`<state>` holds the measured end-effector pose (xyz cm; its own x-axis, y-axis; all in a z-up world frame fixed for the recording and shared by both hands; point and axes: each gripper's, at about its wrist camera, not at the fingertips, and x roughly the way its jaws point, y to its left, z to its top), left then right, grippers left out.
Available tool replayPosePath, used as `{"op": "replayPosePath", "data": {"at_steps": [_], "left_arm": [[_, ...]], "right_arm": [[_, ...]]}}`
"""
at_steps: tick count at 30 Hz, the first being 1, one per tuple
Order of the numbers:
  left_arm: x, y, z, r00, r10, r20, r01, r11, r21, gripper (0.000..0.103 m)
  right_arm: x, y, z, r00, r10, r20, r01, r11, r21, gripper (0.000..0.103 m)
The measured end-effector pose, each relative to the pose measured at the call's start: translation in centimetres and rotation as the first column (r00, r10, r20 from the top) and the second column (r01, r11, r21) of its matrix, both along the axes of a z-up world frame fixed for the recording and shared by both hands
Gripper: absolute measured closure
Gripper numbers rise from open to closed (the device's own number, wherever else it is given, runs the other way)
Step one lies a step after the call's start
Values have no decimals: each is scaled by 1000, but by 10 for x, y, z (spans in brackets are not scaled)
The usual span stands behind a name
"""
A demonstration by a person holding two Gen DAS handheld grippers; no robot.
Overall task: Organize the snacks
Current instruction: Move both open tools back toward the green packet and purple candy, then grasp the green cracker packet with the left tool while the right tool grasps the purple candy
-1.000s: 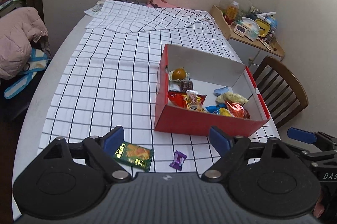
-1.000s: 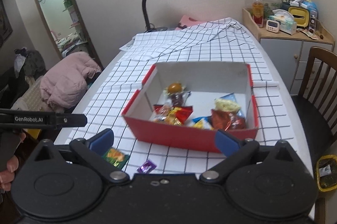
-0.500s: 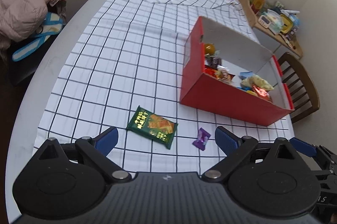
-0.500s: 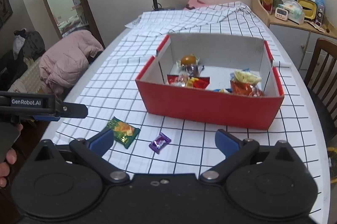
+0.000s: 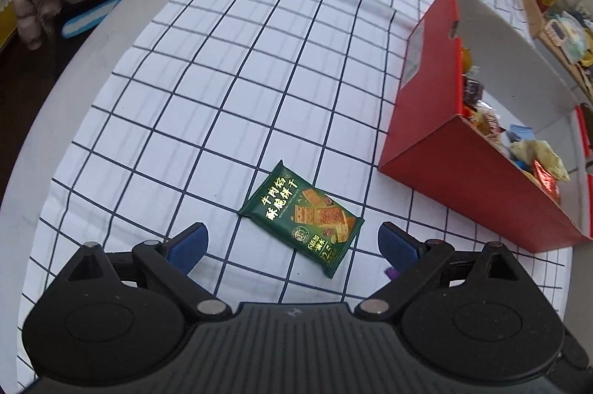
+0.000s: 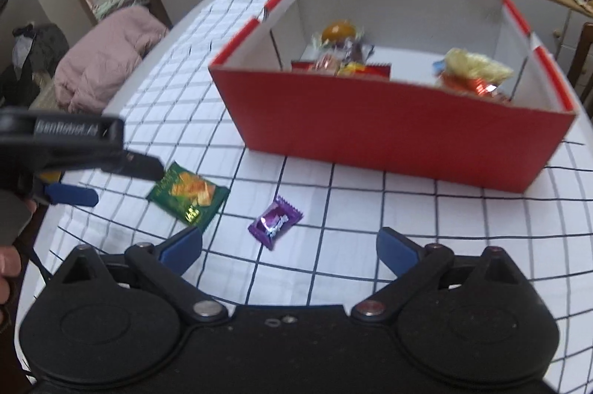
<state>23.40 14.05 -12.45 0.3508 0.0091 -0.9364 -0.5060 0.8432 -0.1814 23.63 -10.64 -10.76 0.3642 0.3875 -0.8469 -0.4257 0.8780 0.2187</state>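
Two snacks lie loose on the checked cloth point(image 5: 229, 68) in front of one red box point(image 6: 389, 131): one green packet point(image 5: 302, 218) and one purple candy point(image 6: 275, 221), apart from each other; the box holds several more wrapped snacks, too jumbled to count. The left gripper point(image 5: 292, 244) stands wide with nothing between its jaws, the packet just ahead; the right gripper point(image 6: 289, 251) is likewise wide and empty, the candy just ahead.

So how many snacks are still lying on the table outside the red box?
2. The green cracker packet lies on the checked cloth in front of the box's left corner, and the purple candy lies just right of it. None looks hidden.
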Motion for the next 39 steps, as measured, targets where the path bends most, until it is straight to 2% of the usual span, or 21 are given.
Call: {"op": "replayPosePath", "data": {"at_steps": [5,12,17,19,21,26,30,35,39], "left_arm": [[14,1,-9,996,71,-48,-72,997,-12,4],[28,6,-20,983,158,-98,-165,984,-66,4],[37,2,-31,963,221,-152,-230,972,-46,5],[40,-1,-35,959,231,-163,-240,970,-40,10],[43,-4,-38,956,234,-179,-244,969,-35,20],[44,-7,-38,953,244,-180,-249,968,-6,27],[41,-6,-35,957,231,-177,-232,973,14,43],[30,2,-32,969,199,-144,-203,979,-14,56],[17,12,-30,977,180,-116,-186,982,-42,63]], "right_arm": [[14,16,-17,999,-1,-40,-1,1000,-31,12],[26,32,-26,998,13,-53,-16,999,-46,24],[28,36,-27,998,49,-48,-52,997,-53,30],[28,38,-28,997,65,-41,-67,996,-66,33],[29,39,-28,996,74,-40,-77,994,-75,34],[30,42,-28,996,88,-29,-90,992,-87,37],[28,47,-28,993,114,-12,-114,986,-118,40],[24,55,-27,991,134,2,-132,980,-147,45],[16,61,-28,987,159,37,-148,969,-198,53]]}}
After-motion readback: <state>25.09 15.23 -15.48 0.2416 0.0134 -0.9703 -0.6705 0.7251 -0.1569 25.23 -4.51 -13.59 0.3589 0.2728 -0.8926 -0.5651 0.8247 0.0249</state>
